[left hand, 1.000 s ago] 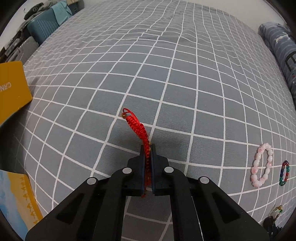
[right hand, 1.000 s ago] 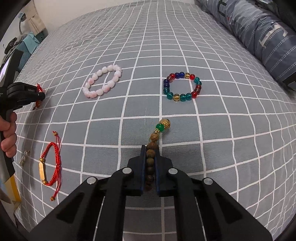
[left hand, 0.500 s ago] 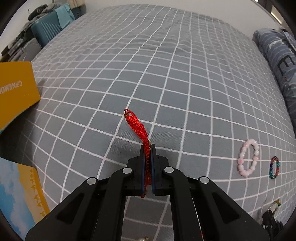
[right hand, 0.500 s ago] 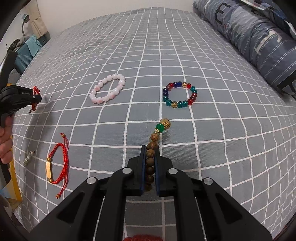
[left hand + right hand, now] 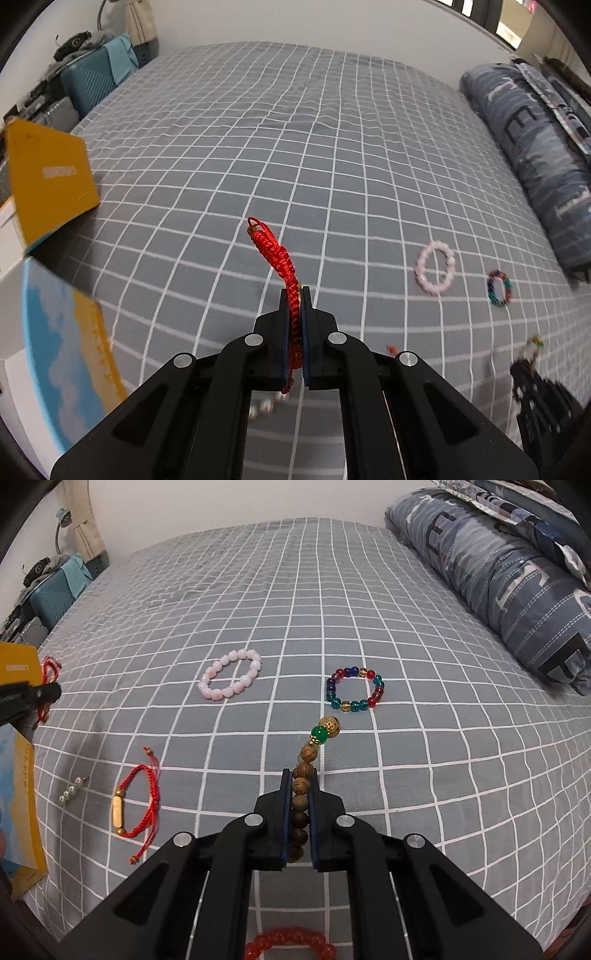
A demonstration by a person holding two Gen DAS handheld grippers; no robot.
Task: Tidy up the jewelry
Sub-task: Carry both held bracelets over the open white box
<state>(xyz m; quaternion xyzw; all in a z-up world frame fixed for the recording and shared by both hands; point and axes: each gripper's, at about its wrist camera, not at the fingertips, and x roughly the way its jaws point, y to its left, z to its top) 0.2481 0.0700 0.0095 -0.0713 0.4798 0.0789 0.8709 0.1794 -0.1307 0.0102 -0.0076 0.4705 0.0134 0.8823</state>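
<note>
My left gripper [image 5: 294,291] is shut on a red braided cord bracelet [image 5: 275,254] and holds it above the grey checked bedspread [image 5: 332,155]. My right gripper [image 5: 299,773] is shut on a wooden bead bracelet [image 5: 308,755] with a green and a gold bead at its tip. On the bed lie a pink bead bracelet [image 5: 229,679], a multicolour bead bracelet [image 5: 355,688], a red cord bracelet with a gold bar [image 5: 135,803], a small pearl piece [image 5: 72,790] and a red bead bracelet [image 5: 290,941] under my right gripper. The left gripper also shows at the left edge of the right wrist view [image 5: 51,694].
A yellow box [image 5: 48,181] and a blue-and-yellow box [image 5: 62,339] stand at the bed's left edge. A rolled blue patterned quilt [image 5: 509,572] lies along the right. A teal suitcase [image 5: 92,85] stands beyond the far left corner.
Both grippers have risen and pulled back with their bracelets still held. More of the bed, the boxes, the quilt and a red bead bracelet have come into view.
</note>
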